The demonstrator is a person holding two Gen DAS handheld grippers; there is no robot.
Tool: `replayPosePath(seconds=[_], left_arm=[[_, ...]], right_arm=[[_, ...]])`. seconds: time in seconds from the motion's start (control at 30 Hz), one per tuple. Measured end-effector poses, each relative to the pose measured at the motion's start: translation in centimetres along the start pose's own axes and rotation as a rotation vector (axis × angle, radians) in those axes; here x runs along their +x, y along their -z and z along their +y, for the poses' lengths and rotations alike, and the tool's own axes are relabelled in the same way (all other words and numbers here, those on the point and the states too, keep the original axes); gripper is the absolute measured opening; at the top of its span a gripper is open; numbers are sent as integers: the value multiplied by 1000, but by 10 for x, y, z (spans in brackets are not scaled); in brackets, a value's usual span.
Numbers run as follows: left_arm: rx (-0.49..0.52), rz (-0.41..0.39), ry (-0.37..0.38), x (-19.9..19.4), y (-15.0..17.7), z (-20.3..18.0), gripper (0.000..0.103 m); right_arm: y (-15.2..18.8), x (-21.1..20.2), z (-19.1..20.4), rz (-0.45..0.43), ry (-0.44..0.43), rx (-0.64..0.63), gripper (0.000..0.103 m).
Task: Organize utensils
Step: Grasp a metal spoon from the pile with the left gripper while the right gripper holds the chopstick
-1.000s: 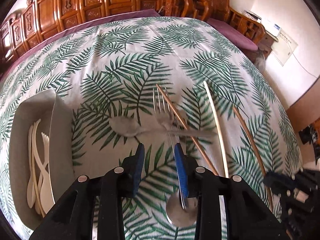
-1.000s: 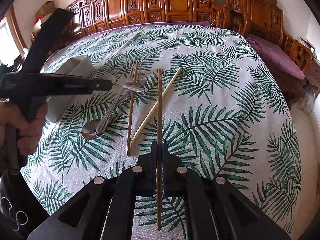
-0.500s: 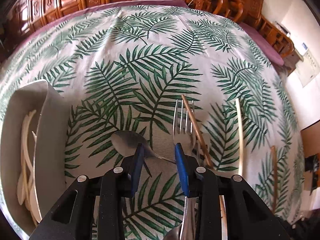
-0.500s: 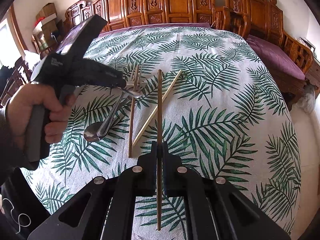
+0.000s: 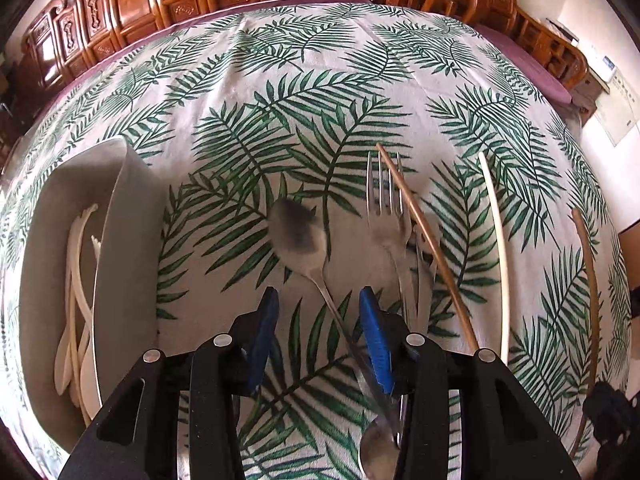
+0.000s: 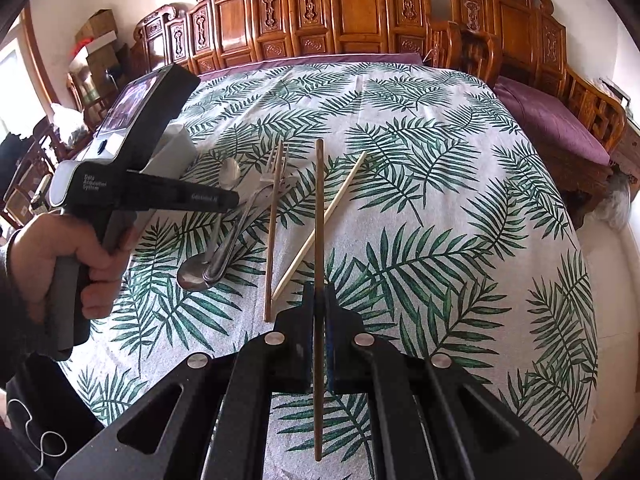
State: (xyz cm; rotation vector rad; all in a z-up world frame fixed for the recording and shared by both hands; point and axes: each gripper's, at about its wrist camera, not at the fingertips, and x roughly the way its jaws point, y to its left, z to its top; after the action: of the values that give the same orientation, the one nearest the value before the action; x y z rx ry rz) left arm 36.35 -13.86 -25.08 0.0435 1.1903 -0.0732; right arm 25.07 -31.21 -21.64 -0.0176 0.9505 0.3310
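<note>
Utensils lie loose on the palm-leaf tablecloth (image 5: pixel 320 92) and we are partway through sorting them. Our left gripper (image 5: pixel 318 312) hangs steeply over a metal spoon (image 5: pixel 298 236), whose thin handle runs back between the blue pads (image 5: pixel 376 344); the jaws are opening, and the pads do not seem to press on the handle (it passes close to the right-hand one, so we cannot rule out a light touch). Just right of that spoon lies a steel fork (image 5: pixel 386 216), with a brown chopstick (image 5: pixel 424 240) crossing its tines, then a pale chopstick (image 5: pixel 498 240) further right. A second spoon (image 5: pixel 378 452) shows its bowl near the bottom of the left wrist view. At far left stands a white tray (image 5: pixel 132 240) that already holds several cream plastic utensils (image 5: pixel 74 300).

Our right gripper (image 6: pixel 318 292) is clenched on a dark wooden chopstick (image 6: pixel 319 208), which sticks out ahead and behind the fingers, clear of the cloth as far as we can judge.

We judge the step in hand to be taking up the metal spoon. Next we need to centre the thin handle between the pads, close firmly, lift it free of the fork and carry it toward the tray.
</note>
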Motion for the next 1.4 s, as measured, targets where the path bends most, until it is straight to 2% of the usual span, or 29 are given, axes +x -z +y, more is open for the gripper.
replayPosePath(seconds=[0.2, 0.33, 0.5, 0.57, 0.77, 1.0, 1.4], left_arm=[[17, -14, 8, -4, 10, 4, 39], [27, -19, 4, -3, 6, 5, 33], [33, -20, 10, 0, -2, 6, 22], [37, -24, 14, 0, -2, 5, 8], [32, -28, 27, -2, 2, 7, 2], [95, -86, 33, -24, 9, 0, 2], [126, -180, 82, -75, 15, 3, 2]], right_arm=[[-1, 0, 2, -1, -2, -4, 6], [0, 1, 3, 2, 0, -9, 6], [1, 2, 1, 6, 2, -6, 6], [1, 2, 1, 6, 4, -7, 6], [2, 2, 1, 6, 5, -13, 6], [2, 0, 4, 3, 8, -19, 6], [-1, -3, 8, -8, -3, -21, 6]])
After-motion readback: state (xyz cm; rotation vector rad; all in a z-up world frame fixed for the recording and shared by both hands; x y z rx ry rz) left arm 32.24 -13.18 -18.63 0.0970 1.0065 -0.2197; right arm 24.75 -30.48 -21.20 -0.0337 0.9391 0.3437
